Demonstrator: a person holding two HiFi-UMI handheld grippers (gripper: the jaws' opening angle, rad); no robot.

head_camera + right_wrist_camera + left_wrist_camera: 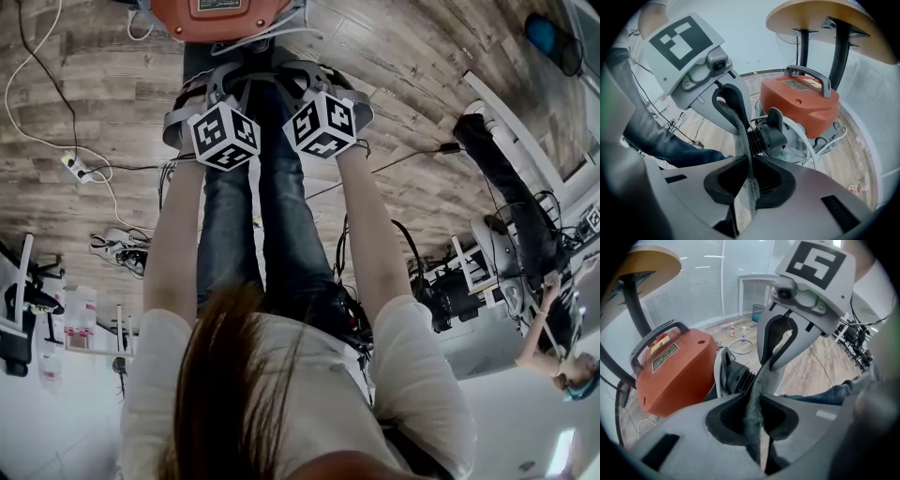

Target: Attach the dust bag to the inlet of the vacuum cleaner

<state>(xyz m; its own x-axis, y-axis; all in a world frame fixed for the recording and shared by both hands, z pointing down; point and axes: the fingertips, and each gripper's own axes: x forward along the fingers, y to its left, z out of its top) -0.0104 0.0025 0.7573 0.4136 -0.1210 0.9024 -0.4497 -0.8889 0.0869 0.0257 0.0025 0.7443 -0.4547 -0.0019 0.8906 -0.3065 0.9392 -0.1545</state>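
The orange vacuum cleaner (220, 14) (675, 376) (801, 103) stands on the wood floor just ahead of both grippers. Its black ribbed inlet (736, 378) (766, 136) points toward them. A strip of grey dust bag fabric (752, 418) (750, 192) runs between the two grippers, close in front of the inlet. My left gripper (757, 399) (225, 103) is shut on one end of it. My right gripper (749, 161) (314, 94) pinches the other end. Each gripper shows in the other's view, side by side and angled steeply down.
A round wooden table top (815, 16) on black legs rises behind the vacuum. A power strip (80, 169) and cables lie on the floor at left. Another person (525, 234) and equipment are at right. Small bottles (732, 329) and a blue bin (758, 312) stand by the far wall.
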